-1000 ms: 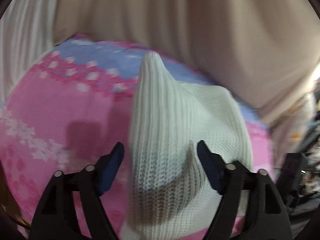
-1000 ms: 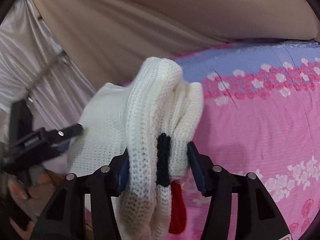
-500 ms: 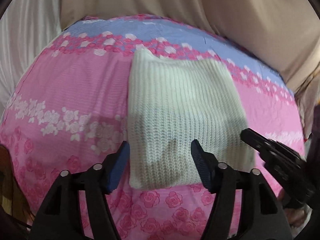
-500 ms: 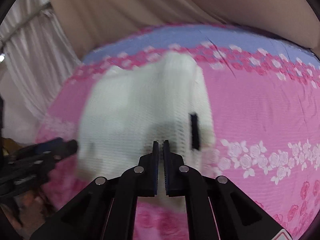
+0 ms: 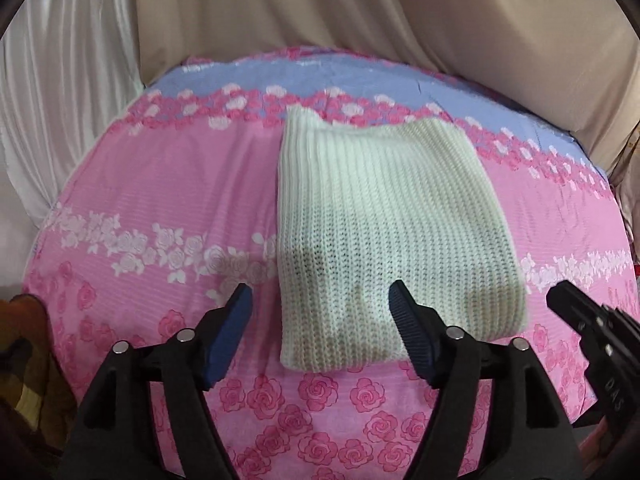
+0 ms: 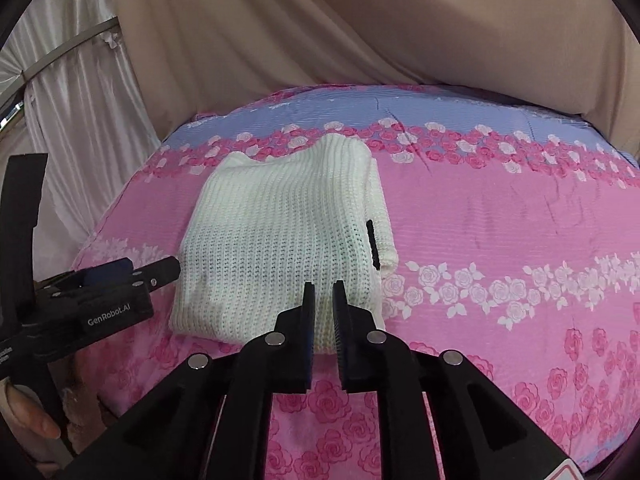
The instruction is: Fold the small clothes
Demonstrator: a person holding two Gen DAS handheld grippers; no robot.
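Two wrist-camera views look down on a bed covered by a pink sheet [image 5: 160, 208] printed with roses and a blue band along its far edge.

At the far left of the right wrist view, a hand [image 6: 28, 412] holds the left gripper [image 6: 168, 270], which reaches in from the side, its tip just beside the left edge of a white knitted sweater [image 6: 280, 240]. In its own view, the left gripper [image 5: 320, 300] hangs above the near edge of the sweater [image 5: 380, 220] with its jaws spread wide. They have just been opening, and they hold nothing; the sweater shows between them, lying flat on the sheet.

The sweater is folded into a tidy rectangle near the middle of the bed. A short black stripe [image 6: 373, 245] shows at its right edge.

To the right, the right gripper [image 6: 323, 294] hovers over the sweater's near right corner. Its jaws stand a narrow slit apart, having just been opening, and grip nothing. Beige curtains [image 6: 320, 32] hang behind the bed.
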